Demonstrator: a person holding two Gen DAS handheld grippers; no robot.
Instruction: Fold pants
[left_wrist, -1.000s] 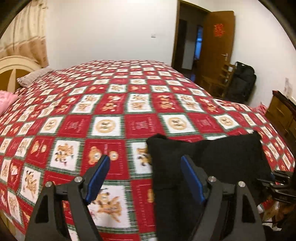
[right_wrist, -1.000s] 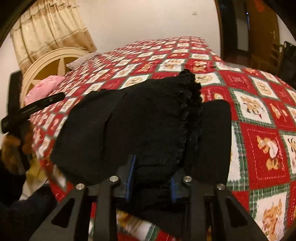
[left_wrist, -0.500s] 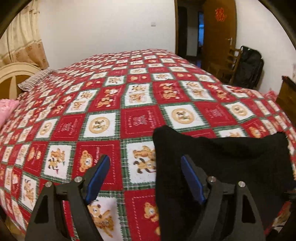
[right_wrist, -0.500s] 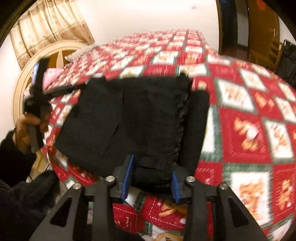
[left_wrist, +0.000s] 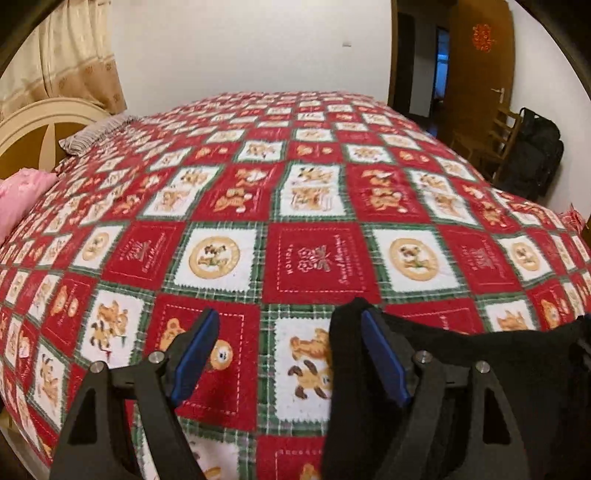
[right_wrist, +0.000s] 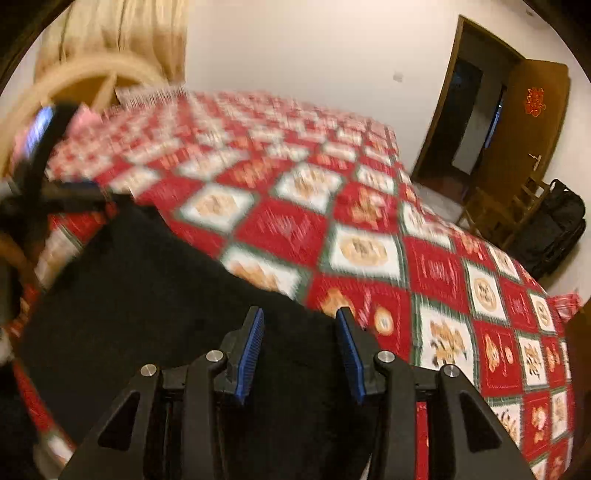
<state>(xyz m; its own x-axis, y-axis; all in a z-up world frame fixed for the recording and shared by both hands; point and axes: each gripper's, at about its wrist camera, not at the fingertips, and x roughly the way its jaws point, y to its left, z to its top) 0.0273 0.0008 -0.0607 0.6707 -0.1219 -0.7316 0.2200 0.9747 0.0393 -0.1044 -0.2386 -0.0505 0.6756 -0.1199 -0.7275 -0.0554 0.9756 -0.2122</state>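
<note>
On the near edge of the bed (left_wrist: 317, 254), over a red, white and green patchwork quilt (left_wrist: 229, 199): one pair of black pants (right_wrist: 147, 295), lying flat in a dark slab, already doubled over by the look of it

- Pants, position: near corner of the bed, one edge running toward the bed's side; in the left wrist view the cloth fills the lower right and its upper left corner (left_wrist: 351, 310) rises to a soft peak.
- Left tongs (left_wrist: 288, 354): jaws standing wide, nothing between them but quilt; the right-hand blue pad (left_wrist: 384, 354) sits against or just over the edge of the pants, contact cannot be told. Empty.
- Right tongs (right_wrist: 299, 350): jaws part open and hovering over the black cloth, having just been opening; fabric shows beneath and between the pads but neither pad presses on it. View blurred.
- Surroundings: cream headboard (left_wrist: 33, 133), pink pillow (left_wrist: 18, 199), striped pillow (left_wrist: 96, 133), wooden door (left_wrist: 480, 66), chair (left_wrist: 495, 136) and dark bag (left_wrist: 535, 155) well apart from the work.
- Handling, judged: soft, limp, light knit; no stiffness, so any lifted edge will sag and drag the layers out of line. Matt surface, likely to grip the pads well and cling somewhat to the fleecy quilt. Not fragile.
- Where to take hold, judged: at two corners of one short edge, one tongs each, pinching all layers together; the peaked corner beside the left tongs is the readiest point. A mid-edge pinch risks catching the top layer only
</note>
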